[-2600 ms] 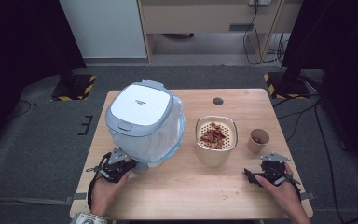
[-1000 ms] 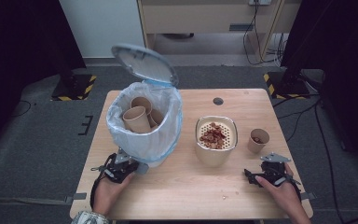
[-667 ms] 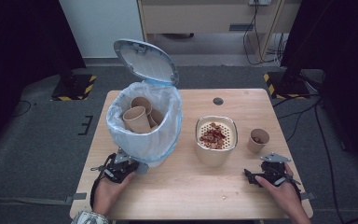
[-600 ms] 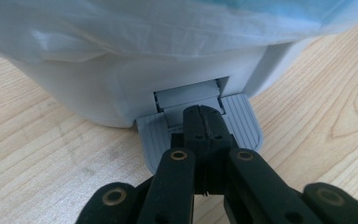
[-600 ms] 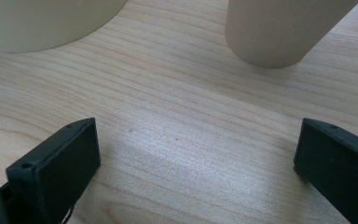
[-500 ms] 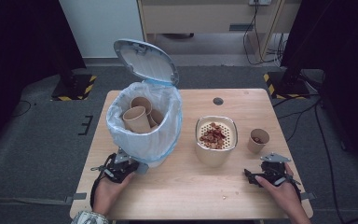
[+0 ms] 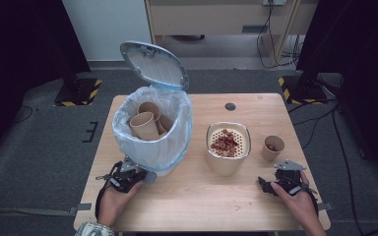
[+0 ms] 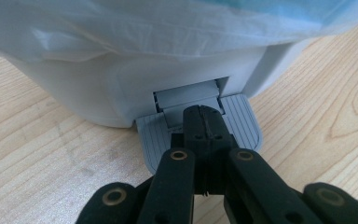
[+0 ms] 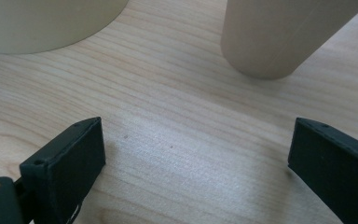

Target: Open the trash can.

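In the high view, the pedal bin (image 7: pixel 153 140) is seen at about ten o'clock on the table (image 7: pixel 211 206), its lid (image 7: pixel 153 64) raised and its white liner showing several paper cups inside. The left gripper (image 7: pixel 137 175) is held against the bin's foot at six o'clock of it. The bowl (image 7: pixel 228 153) of brown scraps stands at the table's centre, and the small paper cup (image 7: pixel 273 148) at three o'clock of it. The right gripper (image 7: pixel 269 184) is rested near five o'clock on the table, apart from both.

In the left gripper view, the jaws are clenched together with nothing between them, and their joined tips are pressed on the grey ribbed pedal (image 8: pixel 237 123).

In the right gripper view, the jaws are spread wide, though they have just been closing a little; only bare wood lies between them. The small paper cup (image 9: pixel 279 35) is seen at one o'clock, untouched.

Opening the bin is judged done; emptying or binning the bowl and cup is judged left
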### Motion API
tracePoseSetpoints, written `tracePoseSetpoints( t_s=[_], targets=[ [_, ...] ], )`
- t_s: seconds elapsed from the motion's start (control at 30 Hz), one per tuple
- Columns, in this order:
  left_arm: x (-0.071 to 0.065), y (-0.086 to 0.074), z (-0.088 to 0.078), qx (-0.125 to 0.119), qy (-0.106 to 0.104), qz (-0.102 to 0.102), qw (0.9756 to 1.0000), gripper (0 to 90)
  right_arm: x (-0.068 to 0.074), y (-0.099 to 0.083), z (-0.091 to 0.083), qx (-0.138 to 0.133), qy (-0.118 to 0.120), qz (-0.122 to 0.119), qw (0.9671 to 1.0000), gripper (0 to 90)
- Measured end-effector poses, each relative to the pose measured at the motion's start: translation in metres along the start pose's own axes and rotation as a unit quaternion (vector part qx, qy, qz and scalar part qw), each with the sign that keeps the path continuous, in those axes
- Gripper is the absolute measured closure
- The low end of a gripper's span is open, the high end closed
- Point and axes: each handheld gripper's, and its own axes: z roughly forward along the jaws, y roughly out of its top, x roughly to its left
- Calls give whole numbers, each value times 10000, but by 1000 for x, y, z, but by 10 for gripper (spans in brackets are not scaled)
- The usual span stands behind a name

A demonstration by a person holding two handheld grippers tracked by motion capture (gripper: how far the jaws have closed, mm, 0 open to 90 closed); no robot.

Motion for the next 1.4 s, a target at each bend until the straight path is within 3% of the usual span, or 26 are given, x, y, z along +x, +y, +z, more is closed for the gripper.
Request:
tracePoseSetpoints(
  t_s=[0.13,0.2,0.47,0.57,0.8,1.0,1.17,1.33,1.4],
  targets=[
    [0,0,0,-3,14,15,10000,900,0,3,-3,-53,-76,-114,9999,54],
    [0,0,0,-5,15,5,10000,900,-3,5,-6,-113,-242,-197,9994,58],
    [0,0,0,-9,-1,-8,10000,900,-6,9,-10,-320,-390,-126,9986,60],
    [0,0,0,-18,-12,-22,10000,900,-7,9,-11,-295,-276,8,9992,76],
    [0,0,0,-26,-20,-34,10000,900,-8,15,-11,-537,-187,175,9982,71],
    [0,0,0,-28,-18,-33,10000,900,-11,20,-14,-823,-268,259,9959,57],
    [0,0,0,-18,-8,-27,10000,900,-13,23,-20,-1116,-526,444,9914,41],
    [0,0,0,-17,2,-16,10000,900,-15,26,-21,-1255,-603,700,9878,40],
    [0,0,0,-15,4,-14,10000,900,-16,30,-20,-1286,-644,687,9872,37]
  ],
)
